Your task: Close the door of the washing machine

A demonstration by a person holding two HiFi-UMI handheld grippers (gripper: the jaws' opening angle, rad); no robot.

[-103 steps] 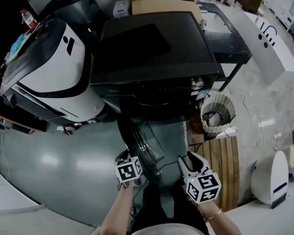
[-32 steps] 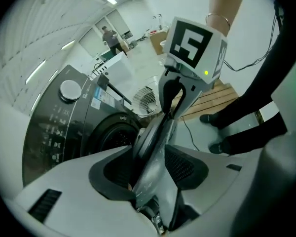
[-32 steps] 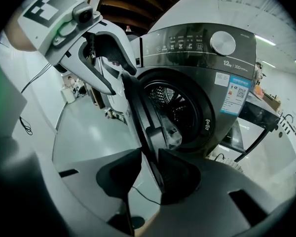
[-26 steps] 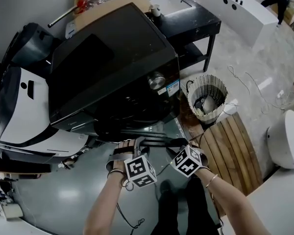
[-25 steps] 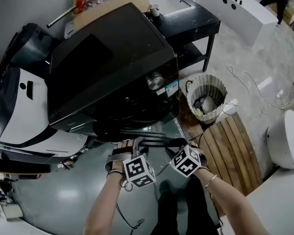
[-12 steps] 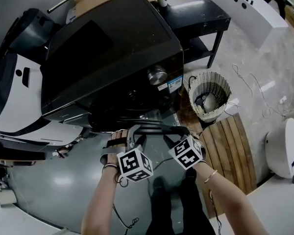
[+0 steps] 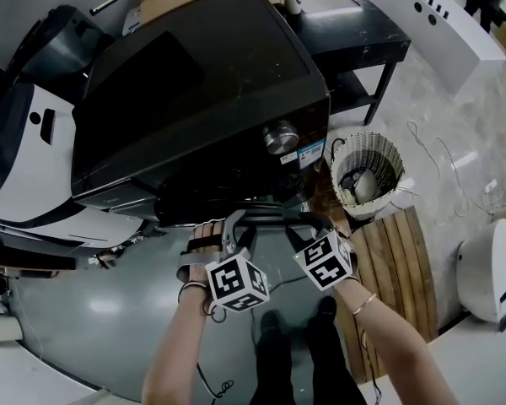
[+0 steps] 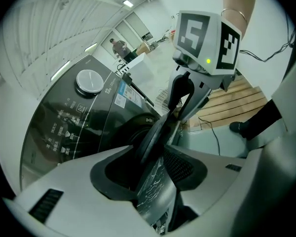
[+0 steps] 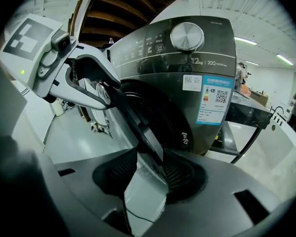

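We read "12kg" [image 9: 197,60] on the front of the dark washing machine [image 7: 194,83], just under its round silver knob [image 9: 187,35], both well above the right gripper's [image 9: 150,172] jaws. Lower on the same panel sits a white and blue sticker [image 9: 214,102] with two square codes on it; its small print is too fine to make out. Rows of white symbols run beside the knob, also too small to read.

The door [image 9: 143,127] is ajar, standing out from the front, and its free edge runs between both pairs of jaws. The right jaws have just been opening and stand apart round that edge. The left gripper's [image 8: 150,167] jaws are also apart, with the door's rim and glass between them (a dark gap shows on one side).

To the right of the right jaws in the head view stands a woven basket [image 7: 367,146] with a pale rounded thing [image 7: 364,188] inside.
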